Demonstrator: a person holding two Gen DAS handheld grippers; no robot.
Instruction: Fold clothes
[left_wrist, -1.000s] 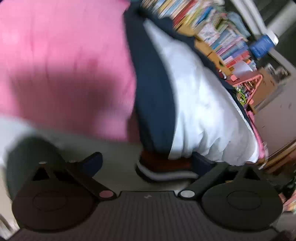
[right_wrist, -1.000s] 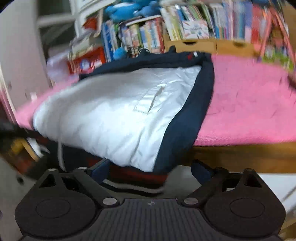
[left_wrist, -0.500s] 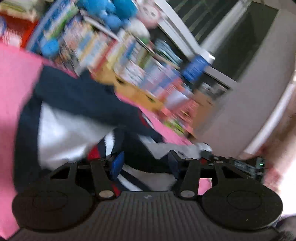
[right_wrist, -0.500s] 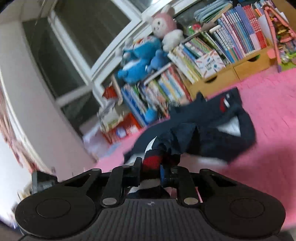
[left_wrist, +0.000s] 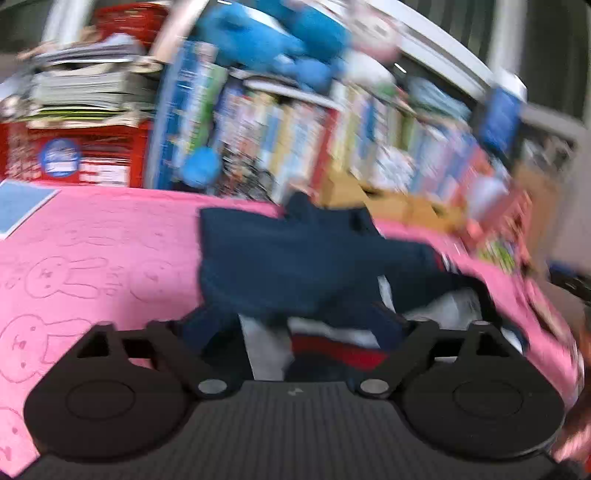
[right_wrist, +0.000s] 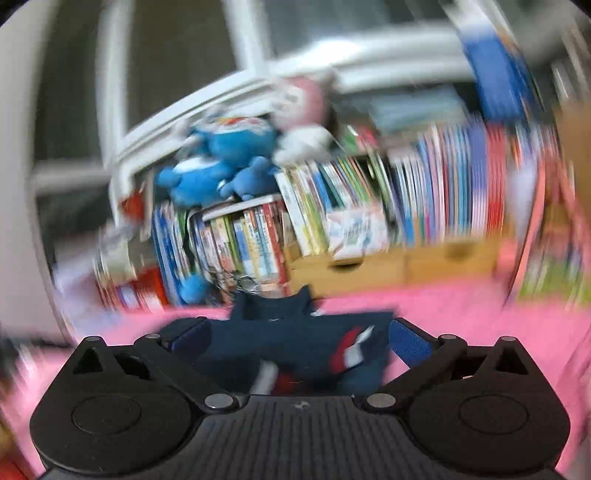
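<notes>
A navy jacket (left_wrist: 295, 266) with white lining and a red-and-white striped hem lies bunched on the pink blanket (left_wrist: 92, 266). In the left wrist view my left gripper (left_wrist: 295, 328) hovers just in front of it, jaws opening wide, the striped hem lying loose between them and no pad pressing on it. The right wrist view shows the same jacket (right_wrist: 295, 339) folded over, with a red-and-white patch. My right gripper (right_wrist: 295, 336) is also opening, its blue pads (right_wrist: 408, 345) standing apart on either side of the cloth. Both views are blurred by motion.
Behind the blanket stands a shelf crowded with books (right_wrist: 332, 221) above wooden drawers (right_wrist: 369, 266). Blue plush toys (right_wrist: 221, 162) sit on top. A red box (left_wrist: 74, 155) with stacked papers stands at the left. The blanket is printed with rabbit outlines (left_wrist: 55, 277).
Both grippers closed on the jacket's hem, lifted it from the bed's edge and carried it over the jacket, then let go. Their jaws now stand wide and the jacket lies folded over.
</notes>
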